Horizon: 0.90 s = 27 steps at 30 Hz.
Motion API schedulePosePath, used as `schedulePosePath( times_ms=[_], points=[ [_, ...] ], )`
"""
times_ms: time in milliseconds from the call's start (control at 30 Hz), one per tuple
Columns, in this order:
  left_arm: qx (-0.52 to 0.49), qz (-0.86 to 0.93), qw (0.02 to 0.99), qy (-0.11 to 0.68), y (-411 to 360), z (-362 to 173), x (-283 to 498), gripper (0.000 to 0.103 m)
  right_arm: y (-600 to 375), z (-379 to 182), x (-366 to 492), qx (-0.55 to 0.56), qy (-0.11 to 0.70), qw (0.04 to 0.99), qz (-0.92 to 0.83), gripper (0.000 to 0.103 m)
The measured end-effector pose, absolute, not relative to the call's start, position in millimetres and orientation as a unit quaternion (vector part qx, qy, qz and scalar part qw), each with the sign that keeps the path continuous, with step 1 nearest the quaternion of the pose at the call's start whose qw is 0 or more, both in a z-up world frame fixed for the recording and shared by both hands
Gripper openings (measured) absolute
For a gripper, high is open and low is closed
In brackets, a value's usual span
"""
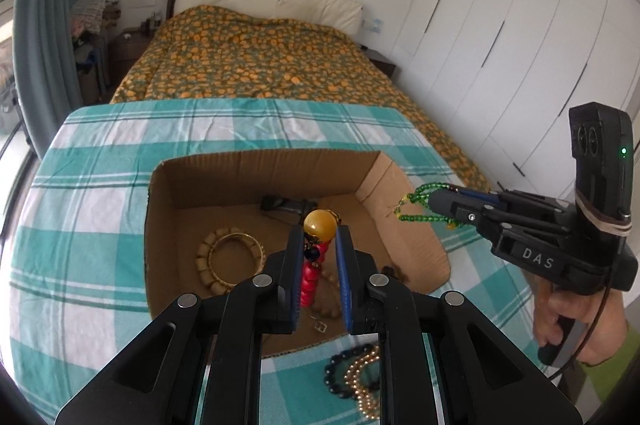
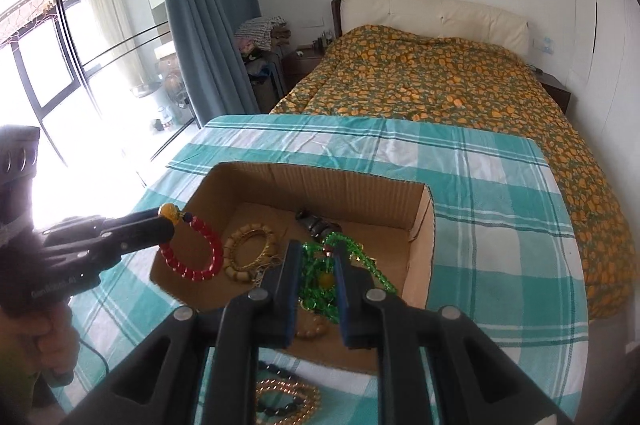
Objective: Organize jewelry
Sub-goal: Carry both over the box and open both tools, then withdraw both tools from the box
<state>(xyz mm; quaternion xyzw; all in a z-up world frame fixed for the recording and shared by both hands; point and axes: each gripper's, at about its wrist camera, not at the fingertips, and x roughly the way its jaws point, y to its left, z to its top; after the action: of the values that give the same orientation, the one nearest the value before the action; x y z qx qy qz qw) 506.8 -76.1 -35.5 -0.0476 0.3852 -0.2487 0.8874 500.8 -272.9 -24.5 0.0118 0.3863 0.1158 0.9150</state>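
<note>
The left gripper [image 1: 319, 257] is clamping a red bracelet [image 1: 311, 275] with a big amber bead [image 1: 320, 223], which is hanging between its blue pads over the box [image 1: 256, 167]. Below and left of it, a gold bangle [image 1: 236, 257] and a cream bracelet [image 1: 205, 259] are lying on the box floor. The right gripper [image 2: 318, 271] is pinching green beads [image 2: 316, 289], which are dangling over the box's right side. A black and gold necklace [image 1: 356, 377] is lying on the checked cloth [image 1: 100, 185] beneath both grippers, outside the box.
</note>
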Motion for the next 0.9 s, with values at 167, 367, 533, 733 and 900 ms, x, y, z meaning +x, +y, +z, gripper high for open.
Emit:
schedulePosePath(
  times_ms=[167,367,533,733,900],
  points=[
    [-0.022,-0.233,0.887,0.399,-96.4,-59.1,521.1,0.016,-272.0,-54.6,530.1,0.025,0.394,0.911,0.119,0.019],
    [-0.029,-0.197,0.901,0.386,-84.1,-65.6,507.4,0.076,-281.9,-50.2,513.1,0.082,0.359,0.922,0.123,0.053],
    [-0.042,-0.163,0.915,0.367,-56.0,-64.3,464.9,0.092,-286.1,-44.8,460.8,0.075,0.341,0.929,0.121,0.054],
    [-0.051,-0.140,0.917,0.369,-36.9,-79.4,397.6,0.097,-284.4,-78.0,373.7,0.053,0.377,0.919,0.104,0.056],
    [-0.036,-0.144,0.910,0.387,-42.4,-96.4,346.5,0.097,-284.7,-112.2,303.9,0.035,0.406,0.910,0.083,0.056]
  ],
)
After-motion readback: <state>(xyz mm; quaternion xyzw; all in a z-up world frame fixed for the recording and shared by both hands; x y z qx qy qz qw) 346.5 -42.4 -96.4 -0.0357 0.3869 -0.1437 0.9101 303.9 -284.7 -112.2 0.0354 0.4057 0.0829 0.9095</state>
